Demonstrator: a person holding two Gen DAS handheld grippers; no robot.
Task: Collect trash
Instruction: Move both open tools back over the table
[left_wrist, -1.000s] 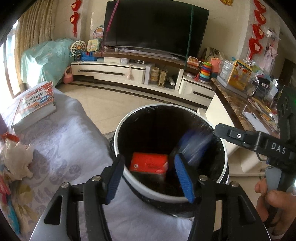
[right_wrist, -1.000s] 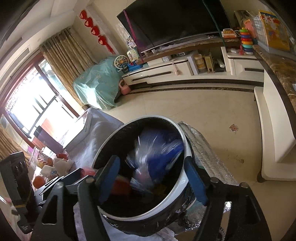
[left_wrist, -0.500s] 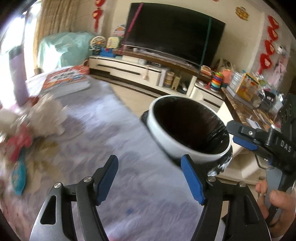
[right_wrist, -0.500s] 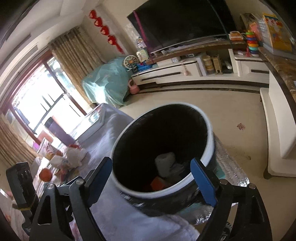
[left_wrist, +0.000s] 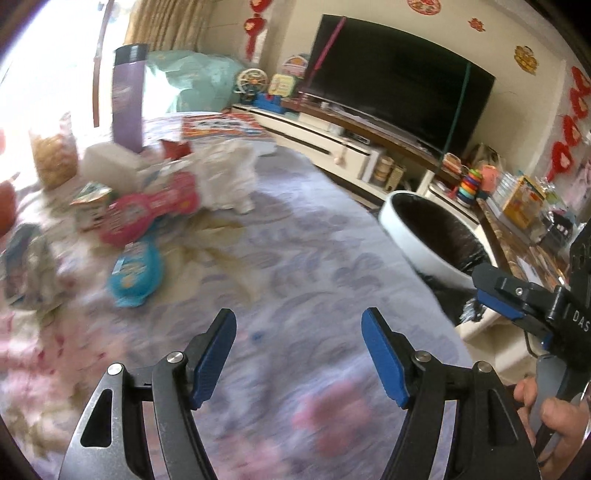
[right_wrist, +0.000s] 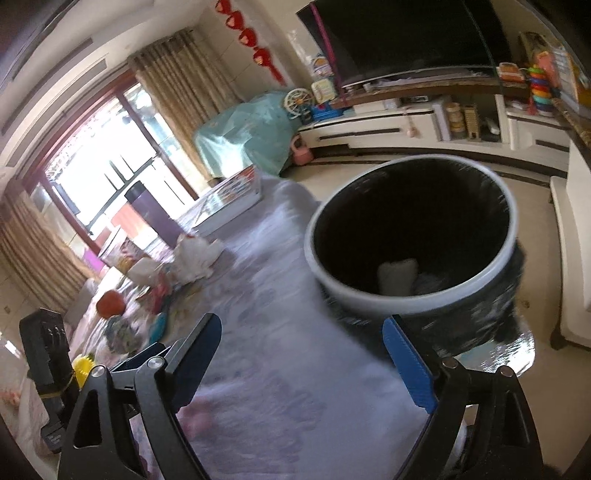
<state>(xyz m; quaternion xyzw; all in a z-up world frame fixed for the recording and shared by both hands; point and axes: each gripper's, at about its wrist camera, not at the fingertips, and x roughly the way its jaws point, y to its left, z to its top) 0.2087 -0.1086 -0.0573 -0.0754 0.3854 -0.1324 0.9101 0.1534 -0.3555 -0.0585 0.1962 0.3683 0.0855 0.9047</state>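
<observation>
From the left wrist camera, the left gripper (left_wrist: 298, 345) hangs over a table (left_wrist: 314, 266) draped in a pale lavender patterned cloth, its blue-padded fingers (left_wrist: 214, 356) spread wide with nothing between them. The trash lies in a loose heap toward ten o'clock: a crumpled white paper wad (left_wrist: 231, 177), a pink wrapper (left_wrist: 149, 212) just beside it, and a blue packet (left_wrist: 136, 271) a little nearer the camera, all blurred. Behind the heap stand a purple tumbler (left_wrist: 127, 98) and a clear jar of snacks (left_wrist: 53, 157), with a red-covered book (left_wrist: 221, 125) flat on the cloth at about eleven o'clock. At two o'clock the trash bin (left_wrist: 410, 240), white-rimmed with a black liner, sits off the table's far edge. At three o'clock the right gripper (left_wrist: 495, 295) reaches in, and the person's hand (left_wrist: 550, 413) grips its handle at four o'clock. From the right wrist camera, the right gripper (right_wrist: 317, 354) also has its fingers (right_wrist: 406, 363) spread apart and holds nothing. The bin (right_wrist: 369, 299) fills the one o'clock area, with a pale crumpled piece (right_wrist: 398, 275) at its bottom. The paper wad (right_wrist: 197, 258) and scattered wrappers lie at nine to ten o'clock on the cloth, and the left gripper (right_wrist: 147, 356) shows at eight o'clock.
</observation>
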